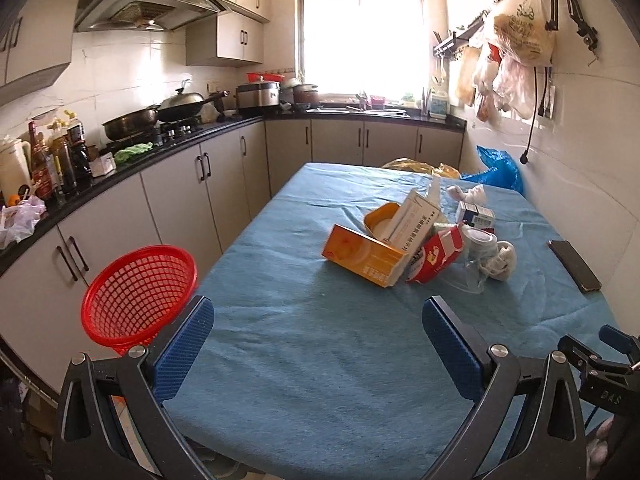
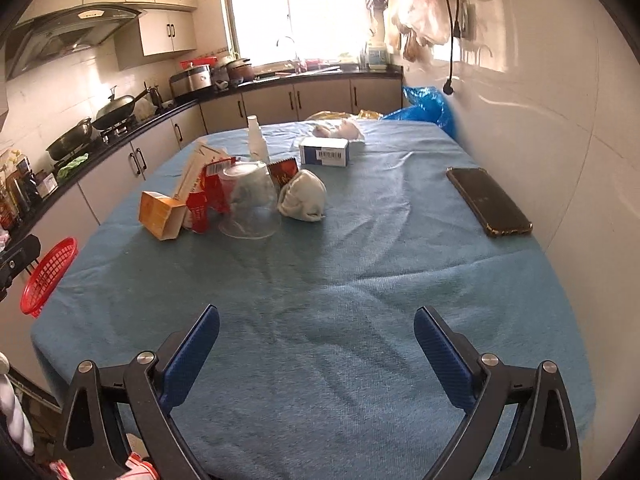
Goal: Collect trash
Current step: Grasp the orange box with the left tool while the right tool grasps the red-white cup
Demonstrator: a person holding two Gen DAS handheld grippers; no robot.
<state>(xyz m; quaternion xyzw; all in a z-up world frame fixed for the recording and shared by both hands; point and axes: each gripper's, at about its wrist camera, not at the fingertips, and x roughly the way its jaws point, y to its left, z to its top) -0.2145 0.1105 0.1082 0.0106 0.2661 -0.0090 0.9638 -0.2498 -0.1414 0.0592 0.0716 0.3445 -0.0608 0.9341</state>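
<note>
I have both claws low over the near end of the blue tablecloth (image 2: 340, 320), and neither holds anything. My left gripper (image 1: 318, 340) is spread wide, its blue pads (image 1: 182, 350) well apart with only bare cloth between them. My right gripper (image 2: 316, 354) is just as wide and just as empty.

The trash sits in a heap ahead of both claws, toward the far half of the table. Ahead and slightly right of my left claw lies the orange carton (image 1: 362, 256), with a red-and-white packet (image 1: 436, 254) touching its right end. Ahead and left of my right claw a clear plastic cup (image 2: 250, 204) lies mouth toward me, a crumpled grey-white wad (image 2: 302, 196) just beside it, a blue-and-white box (image 2: 324, 151) farther back.

The red mesh basket (image 1: 138, 294) stands off the table's edge, just left of my left claw. A dark phone (image 2: 488, 202) lies ahead to the right of my right claw
</note>
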